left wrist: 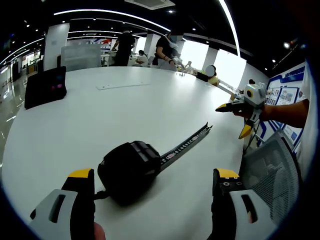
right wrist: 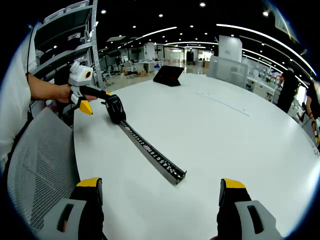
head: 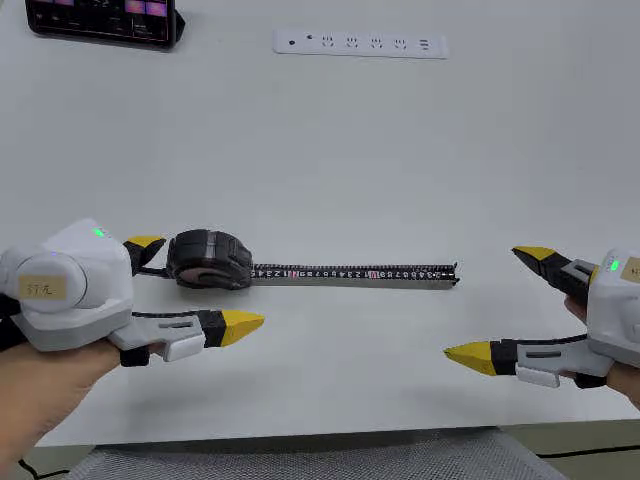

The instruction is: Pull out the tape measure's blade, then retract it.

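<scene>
The tape measure (head: 207,260) is sitting on the white tabletop (head: 320,150) toward its near edge, left of the middle, with its black case resting on the surface. Its blade (head: 355,273) is lying pulled out flat to the right, running roughly parallel to the near edge. The left gripper (head: 200,282) is hovering around the case with its jaws spread wide. In the left gripper view the case is sitting between the two yellow-tipped jaws, and neither appears to be touching it. The right gripper (head: 498,302) is waiting near the right edge of the tabletop, its jaws also standing apart and holding nothing. It is pointing toward the blade's hooked end, which is lying clear of its tips. A white power strip (head: 360,43) is lying near the far edge, and a dark screen (head: 105,20) is standing at the far left corner. A mesh chair back (head: 300,460) is showing just below the near edge.
</scene>
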`<control>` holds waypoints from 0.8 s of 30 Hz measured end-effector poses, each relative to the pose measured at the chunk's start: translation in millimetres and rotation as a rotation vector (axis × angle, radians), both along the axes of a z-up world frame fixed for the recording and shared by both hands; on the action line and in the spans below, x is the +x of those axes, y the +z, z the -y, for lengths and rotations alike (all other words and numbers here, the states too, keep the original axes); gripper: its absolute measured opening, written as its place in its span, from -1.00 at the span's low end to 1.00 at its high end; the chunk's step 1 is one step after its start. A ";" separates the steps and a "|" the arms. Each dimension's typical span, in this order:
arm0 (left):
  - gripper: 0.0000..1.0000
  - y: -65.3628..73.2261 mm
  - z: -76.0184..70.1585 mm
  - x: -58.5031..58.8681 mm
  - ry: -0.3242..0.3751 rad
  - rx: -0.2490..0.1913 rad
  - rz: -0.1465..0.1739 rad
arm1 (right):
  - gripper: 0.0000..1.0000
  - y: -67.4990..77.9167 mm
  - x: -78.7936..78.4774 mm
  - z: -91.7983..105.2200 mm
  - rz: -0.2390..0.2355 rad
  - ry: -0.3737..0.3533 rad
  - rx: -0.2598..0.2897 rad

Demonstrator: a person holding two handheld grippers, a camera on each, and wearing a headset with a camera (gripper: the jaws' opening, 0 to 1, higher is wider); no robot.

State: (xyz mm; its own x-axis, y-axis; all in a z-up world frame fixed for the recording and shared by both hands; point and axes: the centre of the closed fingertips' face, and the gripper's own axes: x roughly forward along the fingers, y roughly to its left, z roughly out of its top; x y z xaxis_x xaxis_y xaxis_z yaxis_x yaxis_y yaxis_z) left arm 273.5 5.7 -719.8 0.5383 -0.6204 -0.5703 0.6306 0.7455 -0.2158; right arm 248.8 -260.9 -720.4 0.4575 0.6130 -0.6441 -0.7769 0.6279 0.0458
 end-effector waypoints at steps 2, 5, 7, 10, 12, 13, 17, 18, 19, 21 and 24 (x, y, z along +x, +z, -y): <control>0.91 -0.1 0.1 0.7 0.002 0.000 0.002 | 0.93 0.3 0.9 -0.4 -0.002 -0.001 0.003; 0.90 0.9 0.9 1.4 0.011 -0.009 0.000 | 0.93 -0.2 2.0 -0.6 -0.001 0.003 0.001; 0.90 0.7 1.6 1.4 0.012 -0.008 0.001 | 0.93 0.5 2.9 -1.5 0.000 0.004 0.003; 0.89 2.0 3.2 1.0 0.020 -0.017 0.000 | 0.93 0.9 4.4 -1.9 0.000 0.008 0.006; 0.90 2.4 3.3 1.0 0.027 -0.020 0.001 | 0.93 0.6 5.6 -1.3 0.002 0.010 0.003; 0.90 2.5 3.3 1.1 0.031 -0.021 0.001 | 0.93 0.4 5.8 -1.2 0.004 0.013 0.002; 0.88 3.0 2.9 2.7 0.056 -0.031 0.000 | 0.97 -0.2 9.6 0.1 0.012 0.017 -0.004; 0.88 3.0 3.0 3.1 0.062 -0.032 -0.001 | 0.93 -0.5 9.1 -0.2 0.004 0.022 -0.003; 0.88 2.9 2.9 3.6 0.072 -0.033 -0.001 | 0.90 -1.6 8.9 -0.1 -0.006 0.024 -0.006; 0.88 2.4 3.0 4.2 0.087 -0.036 -0.004 | 0.89 -2.6 9.5 0.3 -0.001 0.037 -0.020; 0.87 1.5 4.3 5.1 0.112 -0.031 -0.002 | 0.88 -3.6 12.8 1.7 -0.004 0.047 -0.026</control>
